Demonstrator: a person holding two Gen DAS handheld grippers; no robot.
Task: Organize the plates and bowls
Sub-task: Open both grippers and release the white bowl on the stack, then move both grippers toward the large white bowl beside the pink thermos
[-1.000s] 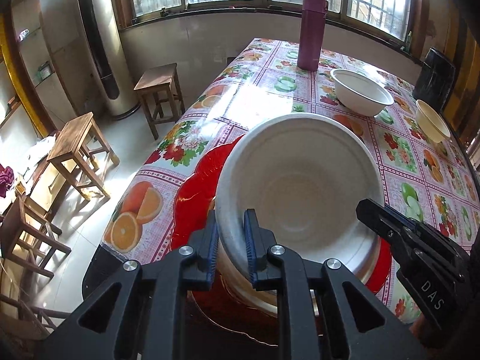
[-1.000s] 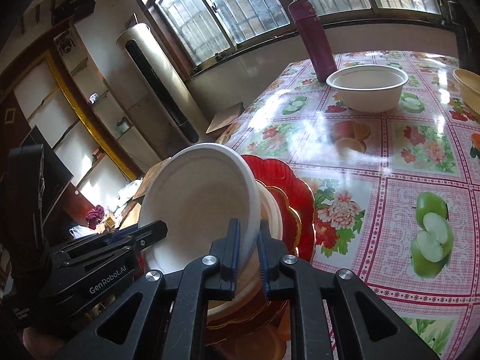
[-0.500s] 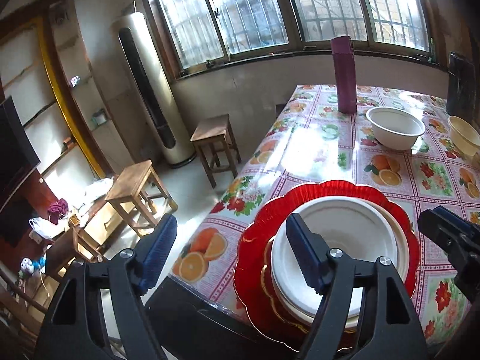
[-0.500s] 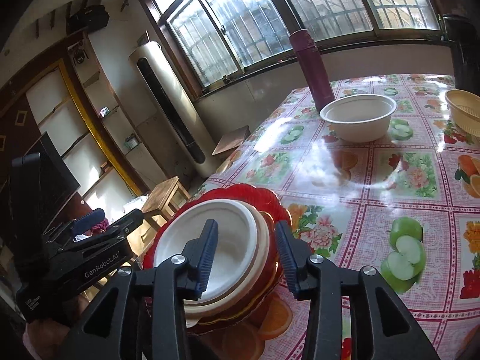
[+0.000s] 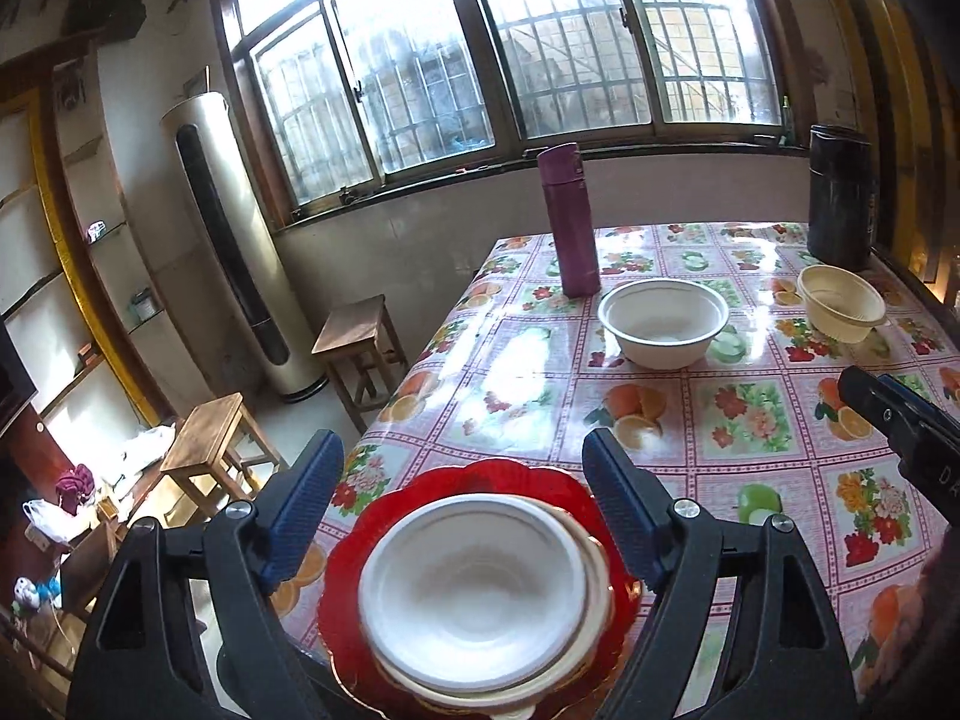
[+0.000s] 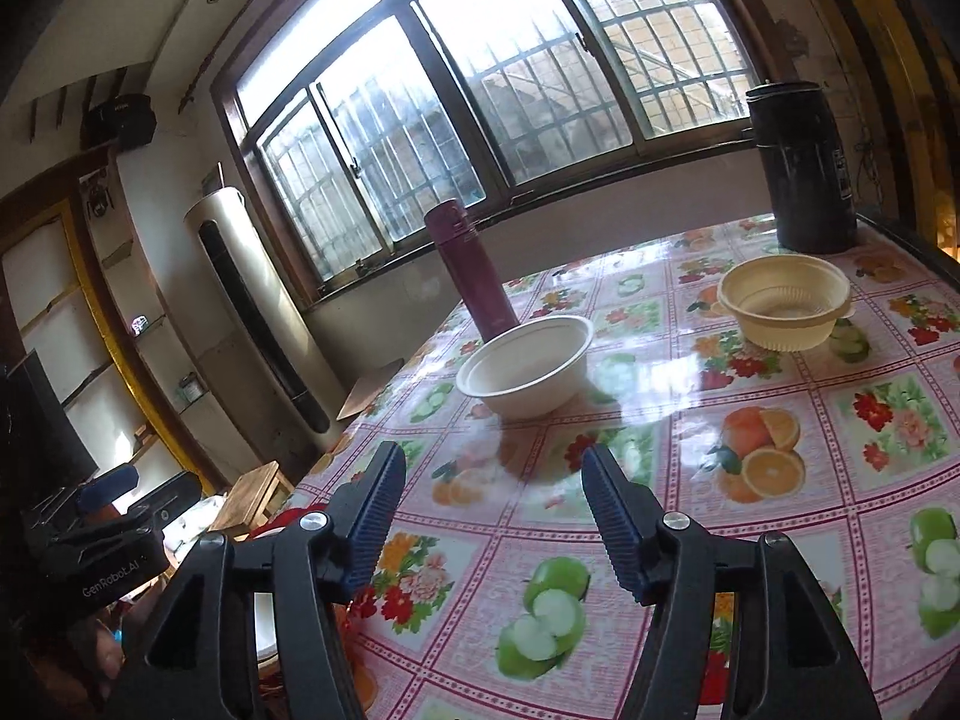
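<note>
White bowl [image 5: 480, 600] nested atop red plate [image 5: 360, 546]

"GenRobot.AI" was printed in white on the black body of the left gripper [image 6: 114, 564]. On the right gripper [image 5: 900, 426], only a partial "D" could be read.
</note>
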